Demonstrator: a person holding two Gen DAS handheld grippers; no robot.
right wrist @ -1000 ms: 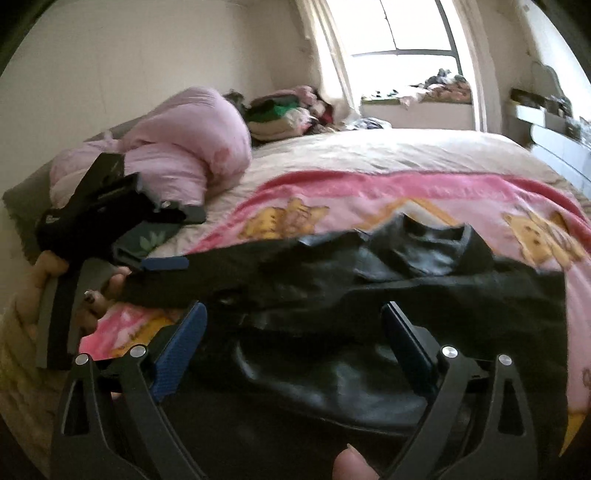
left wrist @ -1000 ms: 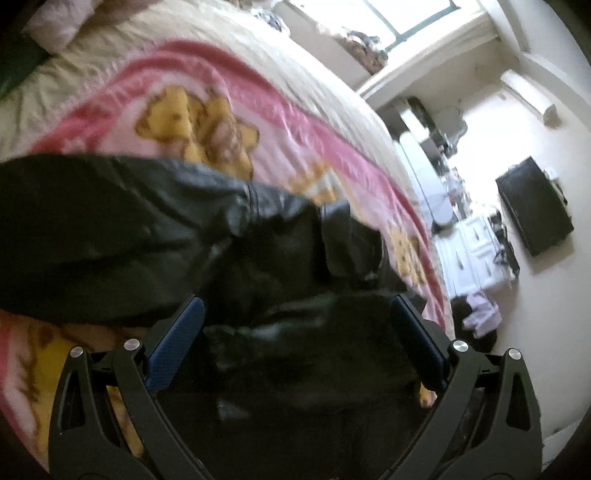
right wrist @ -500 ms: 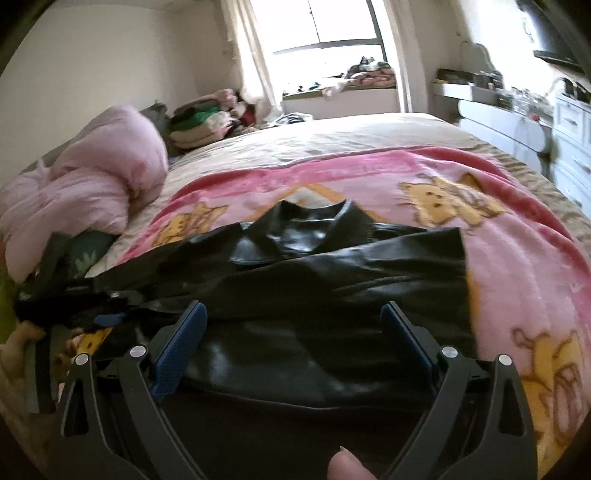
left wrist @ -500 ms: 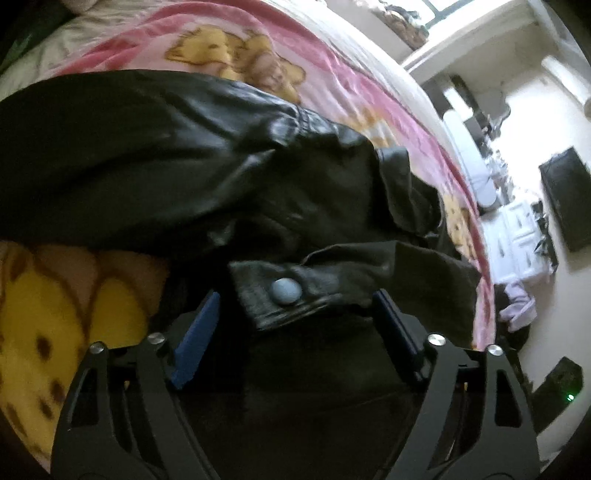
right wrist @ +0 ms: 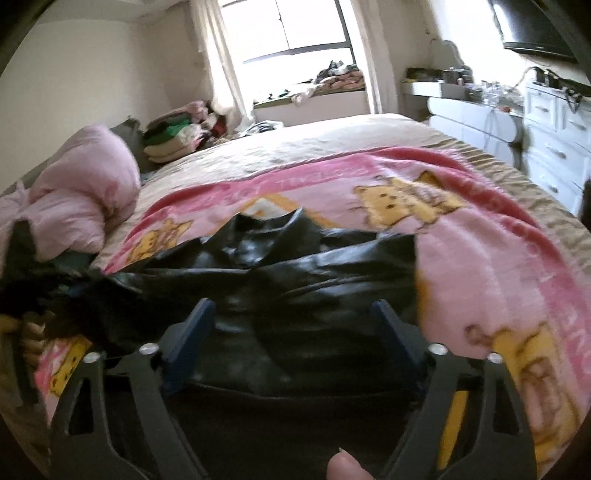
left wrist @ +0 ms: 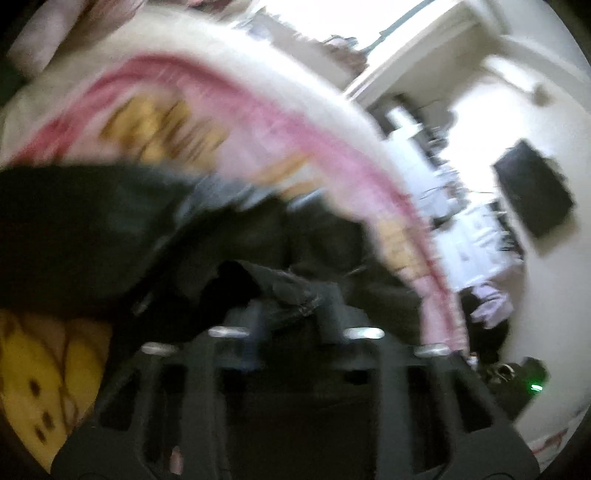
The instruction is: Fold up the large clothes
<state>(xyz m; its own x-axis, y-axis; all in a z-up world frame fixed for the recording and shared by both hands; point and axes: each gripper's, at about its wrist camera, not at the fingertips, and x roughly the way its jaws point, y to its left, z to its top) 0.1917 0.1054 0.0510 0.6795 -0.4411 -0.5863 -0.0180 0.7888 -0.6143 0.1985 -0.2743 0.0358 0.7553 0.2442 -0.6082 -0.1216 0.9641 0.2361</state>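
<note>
Jacket [right wrist: 303, 280], black and shiny, lay spread across the pink blanket [right wrist: 476, 266] on the bed [right wrist: 332, 140]. The left gripper [left wrist: 291, 306] had just been closing and its jaws stood pinched together on a dark edge of that jacket, though this view was badly blurred. From there the black cloth ran off toward 10 o'clock, with the blanket's pink and yellow print beyond it at 12 and at 8 o'clock. The right gripper [right wrist: 295, 317] had its jaws apart after narrowing a little; the blue pads [right wrist: 192, 332] stood on either side of the jacket's lower part without pressing it. A fingertip [right wrist: 343, 465] showed at 6 o'clock in that view. Farther out, the collar sat at 12 o'clock, a pink quilt [right wrist: 81, 184] at 10 o'clock, folded clothes [right wrist: 173, 136] past it, a window [right wrist: 295, 26] at 12 and white drawers [right wrist: 554, 147] at 2 o'clock.
</note>
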